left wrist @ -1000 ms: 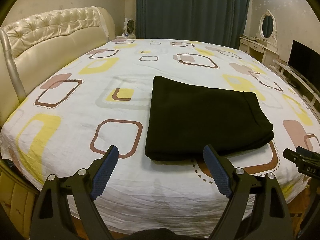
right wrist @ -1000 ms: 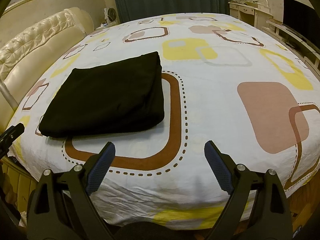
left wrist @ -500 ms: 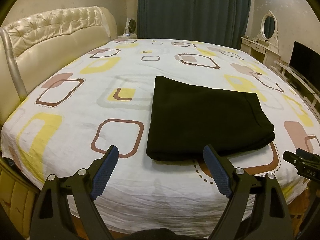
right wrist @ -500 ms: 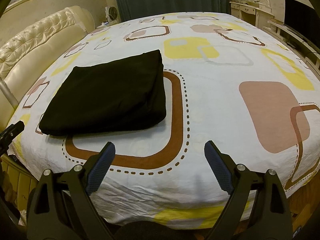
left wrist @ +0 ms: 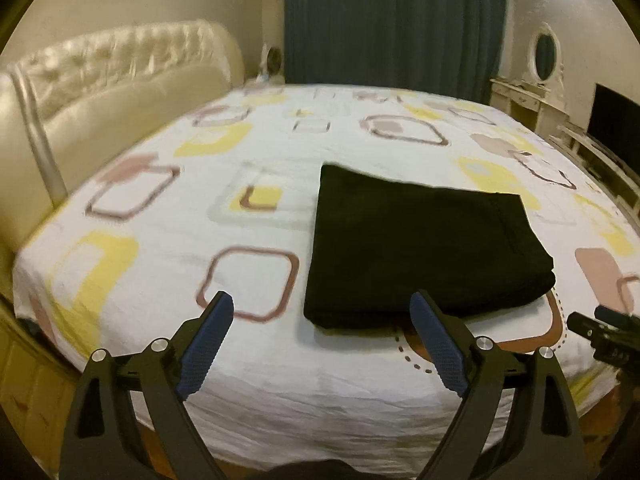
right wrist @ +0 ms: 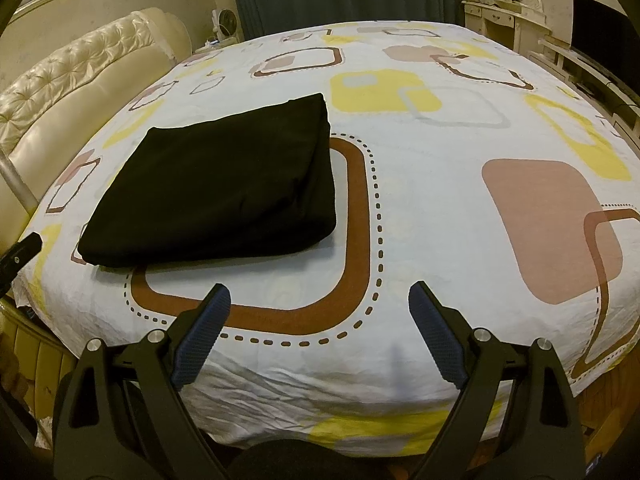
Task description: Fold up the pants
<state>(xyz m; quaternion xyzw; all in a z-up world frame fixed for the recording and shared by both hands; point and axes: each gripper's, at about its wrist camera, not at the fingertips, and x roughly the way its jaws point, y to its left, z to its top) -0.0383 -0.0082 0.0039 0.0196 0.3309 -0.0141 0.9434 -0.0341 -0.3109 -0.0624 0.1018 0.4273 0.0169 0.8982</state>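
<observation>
The black pants (left wrist: 420,248) lie folded into a thick rectangle on the patterned bedsheet (left wrist: 160,280), near the bed's front edge. In the right wrist view the same pants (right wrist: 224,196) sit to the upper left. My left gripper (left wrist: 322,344) hangs open just in front of the bundle's near edge, nothing between its blue pads. My right gripper (right wrist: 318,336) is open too, over bare sheet (right wrist: 420,240) to the right of the pants. The tip of the right gripper (left wrist: 608,332) shows at the left wrist view's right edge.
A cream tufted headboard (left wrist: 120,80) runs along the left side. Dark curtains (left wrist: 392,24) hang behind the bed. A white dressing table with an oval mirror (left wrist: 544,56) and a dark screen (left wrist: 616,132) stand on the right.
The left wrist view has tilted slightly and blurred, so the bed and pants sit a little lower in frame. The right gripper and the pants have not moved.
</observation>
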